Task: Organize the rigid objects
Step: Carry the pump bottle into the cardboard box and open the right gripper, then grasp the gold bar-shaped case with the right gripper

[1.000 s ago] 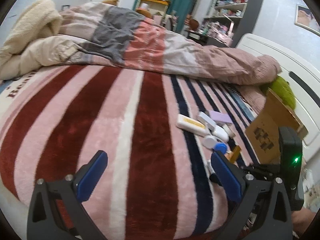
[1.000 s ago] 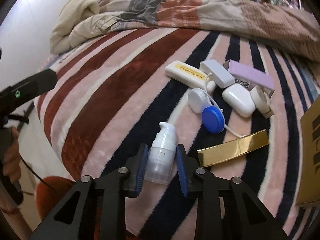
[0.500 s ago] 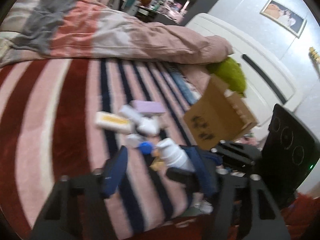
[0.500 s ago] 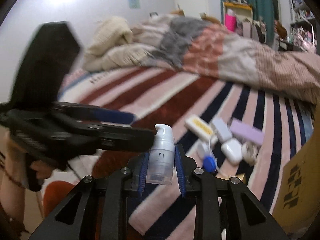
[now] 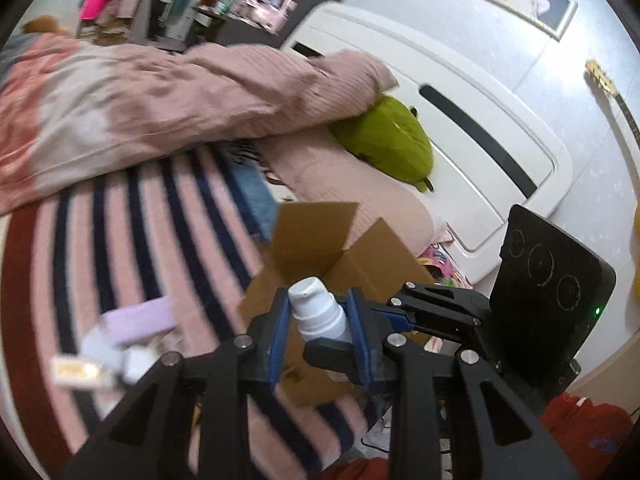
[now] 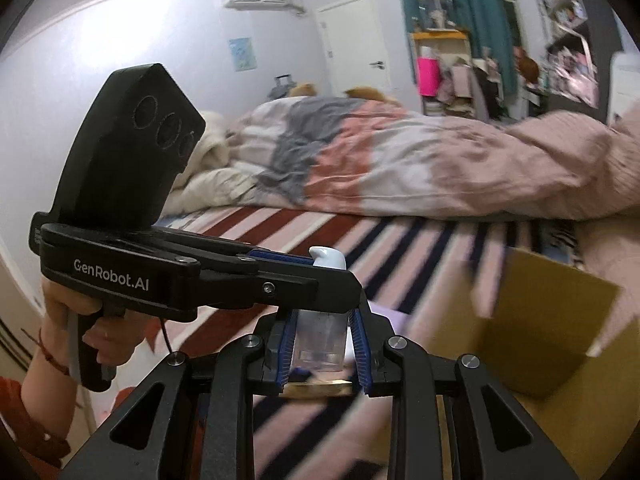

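Both grippers pinch the same white pump bottle (image 5: 320,312), held in the air above the striped blanket (image 5: 132,248) of the bed. The left gripper (image 5: 318,334) has its blue pads pressed on the bottle's upper part, just below the pump head, while the right gripper (image 6: 322,346) clamps the clear lower part of the bottle between its own blue pads (image 6: 287,344). In the right wrist view the left gripper crosses from the left side, gripped by a person's hand (image 6: 86,320), and the pump head (image 6: 329,258) pokes up behind its fingers. An open cardboard box (image 5: 332,256) sits on the blanket just beyond the bottle, near the pillow end of the bed. Farther left on the blanket lies a blurred cluster of small items, among them a lilac box (image 5: 140,318) and a cream-coloured pack (image 5: 80,372). A green plush toy (image 5: 388,140) rests by the white headboard (image 5: 460,128).
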A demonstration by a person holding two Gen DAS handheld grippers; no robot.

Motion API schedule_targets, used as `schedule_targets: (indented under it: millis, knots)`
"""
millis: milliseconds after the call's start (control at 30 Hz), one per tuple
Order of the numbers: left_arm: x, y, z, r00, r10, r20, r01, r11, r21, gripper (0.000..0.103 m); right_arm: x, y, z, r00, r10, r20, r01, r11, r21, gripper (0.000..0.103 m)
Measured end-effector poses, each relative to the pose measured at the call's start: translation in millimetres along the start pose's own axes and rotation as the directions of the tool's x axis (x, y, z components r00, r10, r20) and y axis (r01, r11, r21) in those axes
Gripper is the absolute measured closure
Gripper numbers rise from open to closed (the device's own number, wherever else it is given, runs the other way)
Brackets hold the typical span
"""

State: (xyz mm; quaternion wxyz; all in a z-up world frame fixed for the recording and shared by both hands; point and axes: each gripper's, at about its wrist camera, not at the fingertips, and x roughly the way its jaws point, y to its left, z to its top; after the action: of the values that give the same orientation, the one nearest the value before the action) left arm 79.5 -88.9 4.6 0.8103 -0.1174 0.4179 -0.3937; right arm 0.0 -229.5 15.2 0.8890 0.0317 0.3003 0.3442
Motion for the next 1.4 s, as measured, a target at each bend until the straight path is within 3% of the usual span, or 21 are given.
schedule_targets:
  millis: [233, 367, 567, 633, 800, 867, 1000, 1100, 1267, 1400]
  knots:
    - [90.6, -25.4, 22.1, 0.989, -0.039, -0.142, 0.042, 0.999, 0.016, 0.079, -23.3, -78.6, -16.2, 0.994, -0.069, -0.087, 0.08, 0.989, 0.122, 0.082]
    - [108.5, -25.7, 22.9, 0.984, -0.034, -0.177, 0.037, 0.999, 0.013, 0.078, -24.9, -94.8, -22.9, 0.985, -0.093, -0.143, 0.111, 0.986, 0.124, 0.082]
    - [95.2, -27.1, 20.5, 0.989, 0.022, -0.149, -0.016, 0.999, 0.043, 0.051, -26.2, -100.9, -28.5, 0.975, -0.135, -0.178, 0.156, 0.982, 0.111, 0.079]
    - [83.2, -28.5, 20.4, 0.992, 0.045, -0.118, -0.039, 0.998, 0.053, 0.042, -27.4, -99.6, -27.5, 0.977, -0.137, -0.166, 0.156, 0.982, 0.107, 0.07]
    - [27.8, -22.7, 11.2, 0.989, 0.145, -0.016, -0.144, 0.988, 0.063, 0.039, -32.7, -80.3, -20.1, 0.988, -0.112, -0.111, 0.123, 0.988, 0.094, 0.062]
    - [-1.8, -14.7, 3.0, 0.978, 0.204, 0.035, -0.206, 0.977, 0.054, 0.034, -32.8, -61.8, -14.5, 0.993, -0.085, -0.083, 0.09, 0.994, 0.067, 0.06]
    - [-52.0, 8.2, -21.3, 0.931, 0.351, 0.101, -0.355, 0.934, 0.028, 0.03, -24.7, -15.2, -3.7, 0.999, -0.011, -0.046, 0.011, 1.0, -0.006, 0.052]
    - [-82.6, 32.1, -46.4, 0.904, 0.41, 0.124, -0.411, 0.911, -0.015, 0.028, -8.2, 27.5, -1.9, 0.996, 0.062, -0.062, -0.066, 0.996, -0.068, 0.045]
    - [-110.9, 72.2, -89.7, 0.869, 0.479, 0.128, -0.471, 0.878, -0.09, 0.026, 37.1, 85.5, -17.0, 0.976, 0.142, -0.166, -0.163, 0.98, -0.119, 0.038]
    - [-116.6, 97.4, -124.9, 0.851, 0.513, 0.11, -0.499, 0.857, -0.129, 0.026, 81.5, 97.0, -46.4, 0.95, 0.122, -0.288, -0.141, 0.989, -0.045, 0.038]
